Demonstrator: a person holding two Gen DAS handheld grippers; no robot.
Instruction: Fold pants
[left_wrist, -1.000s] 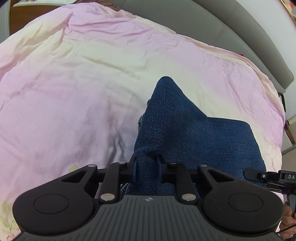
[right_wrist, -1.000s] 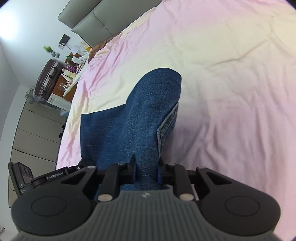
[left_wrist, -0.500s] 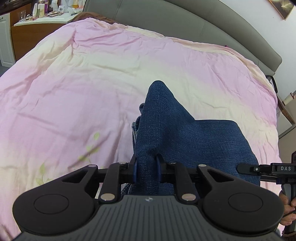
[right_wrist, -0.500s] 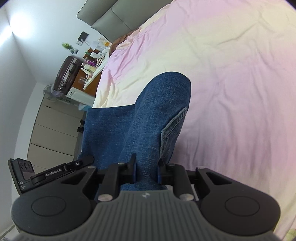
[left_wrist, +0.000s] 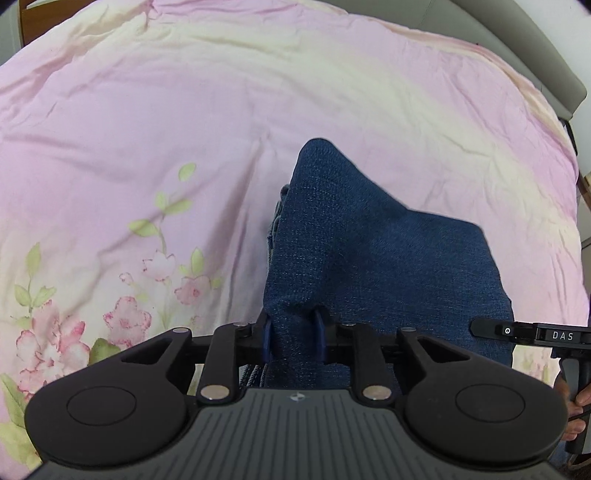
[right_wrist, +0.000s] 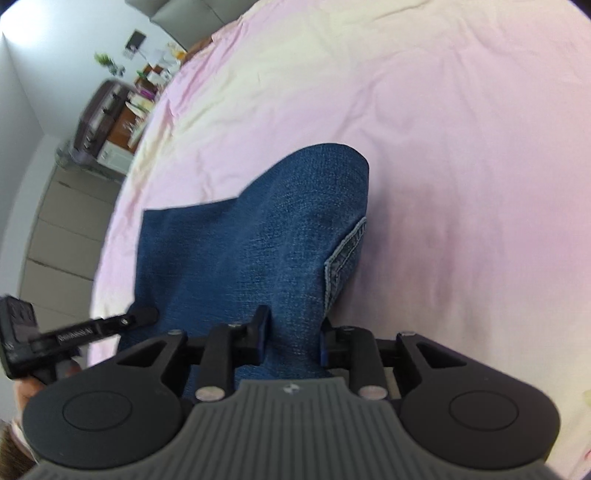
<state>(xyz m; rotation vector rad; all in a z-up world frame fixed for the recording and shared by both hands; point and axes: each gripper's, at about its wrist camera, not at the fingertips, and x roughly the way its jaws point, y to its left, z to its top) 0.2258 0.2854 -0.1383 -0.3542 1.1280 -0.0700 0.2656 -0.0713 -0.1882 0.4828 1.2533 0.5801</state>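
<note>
The blue pants (left_wrist: 369, 251) lie partly folded on the pink bed cover (left_wrist: 147, 110). The left gripper (left_wrist: 293, 334) and the right gripper (right_wrist: 293, 338) each have a bunch of pants cloth between their fingers, and both sets of jaws are opening.

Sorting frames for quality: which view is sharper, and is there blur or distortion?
Left wrist view: sharp; the denim weave on the pants is crisp, and fisheye bends the bedspread. Right wrist view: motion-blurred, worst on the furniture at left; same fisheye bulge.
</note>
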